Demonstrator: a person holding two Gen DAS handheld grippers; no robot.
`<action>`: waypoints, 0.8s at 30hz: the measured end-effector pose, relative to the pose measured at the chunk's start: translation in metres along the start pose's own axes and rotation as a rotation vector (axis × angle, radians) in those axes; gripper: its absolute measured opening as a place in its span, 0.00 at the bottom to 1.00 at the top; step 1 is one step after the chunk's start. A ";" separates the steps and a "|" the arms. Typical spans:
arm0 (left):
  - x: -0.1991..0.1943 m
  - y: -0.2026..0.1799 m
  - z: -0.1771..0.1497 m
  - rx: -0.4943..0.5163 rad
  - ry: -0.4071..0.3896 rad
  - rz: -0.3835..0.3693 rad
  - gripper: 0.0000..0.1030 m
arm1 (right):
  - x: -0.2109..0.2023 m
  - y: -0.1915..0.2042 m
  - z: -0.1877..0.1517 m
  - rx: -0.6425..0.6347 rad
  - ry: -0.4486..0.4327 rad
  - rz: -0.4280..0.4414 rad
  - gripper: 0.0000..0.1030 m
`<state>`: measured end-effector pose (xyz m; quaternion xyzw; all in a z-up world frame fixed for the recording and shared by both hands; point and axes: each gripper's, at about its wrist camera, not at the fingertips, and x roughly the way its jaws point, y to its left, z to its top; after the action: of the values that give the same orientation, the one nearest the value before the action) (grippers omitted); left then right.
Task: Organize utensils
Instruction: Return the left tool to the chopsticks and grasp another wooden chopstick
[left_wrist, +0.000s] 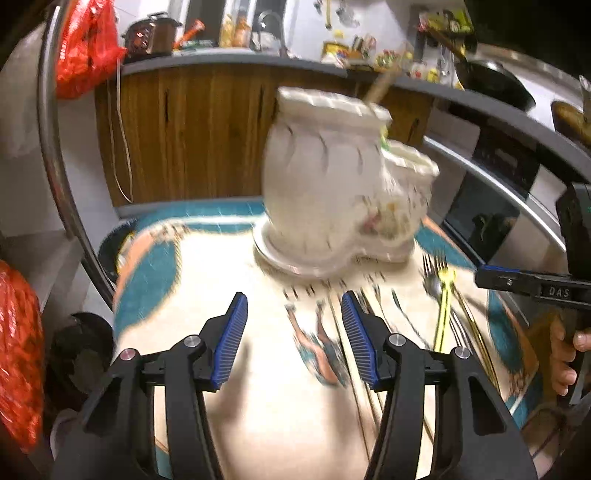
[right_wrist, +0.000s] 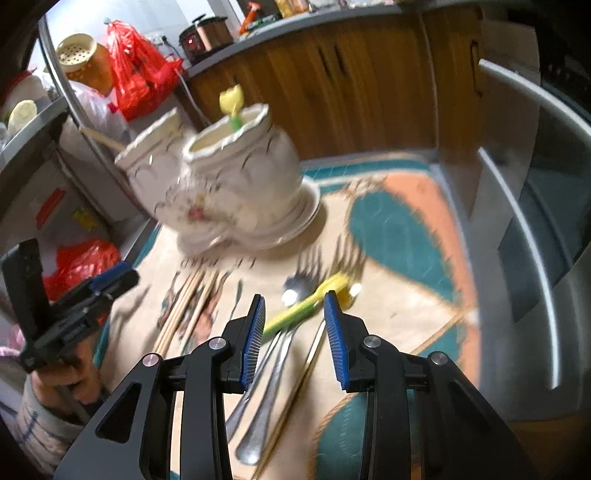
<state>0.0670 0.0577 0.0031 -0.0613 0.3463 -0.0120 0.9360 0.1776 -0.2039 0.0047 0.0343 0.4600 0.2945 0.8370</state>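
A white ceramic two-pot utensil holder (left_wrist: 340, 192) stands on a saucer at the far side of the patterned table; it also shows in the right wrist view (right_wrist: 229, 184), with a yellow-green utensil (right_wrist: 232, 105) and a wooden one (right_wrist: 101, 138) in it. Loose utensils lie on the cloth: a yellow-green handled utensil (right_wrist: 306, 301), metal spoons (right_wrist: 266, 391), a gold utensil (right_wrist: 295, 398) and wooden chopsticks (right_wrist: 184, 306). My left gripper (left_wrist: 294, 306) is open and empty above the cloth, left of the utensils (left_wrist: 443, 306). My right gripper (right_wrist: 294, 306) is open, just above the yellow-green handle.
The table has a teal, orange and cream cloth (left_wrist: 159, 258). A wooden cabinet (left_wrist: 192, 129) stands behind. An oven front (right_wrist: 535, 240) is on the right. Red plastic bags (right_wrist: 140, 70) and a cooker (right_wrist: 203, 37) are on the counter and floor.
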 end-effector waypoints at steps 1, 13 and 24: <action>0.002 -0.004 -0.001 0.008 0.011 -0.004 0.50 | 0.003 0.001 -0.002 0.004 0.011 0.004 0.34; 0.015 -0.017 -0.017 0.066 0.094 -0.036 0.35 | 0.029 -0.001 -0.003 0.074 0.078 0.015 0.34; 0.022 -0.025 -0.020 0.102 0.136 -0.039 0.32 | 0.038 -0.005 0.006 0.082 0.091 -0.015 0.34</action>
<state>0.0713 0.0296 -0.0227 -0.0193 0.4067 -0.0520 0.9119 0.1999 -0.1867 -0.0218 0.0516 0.5093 0.2705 0.8153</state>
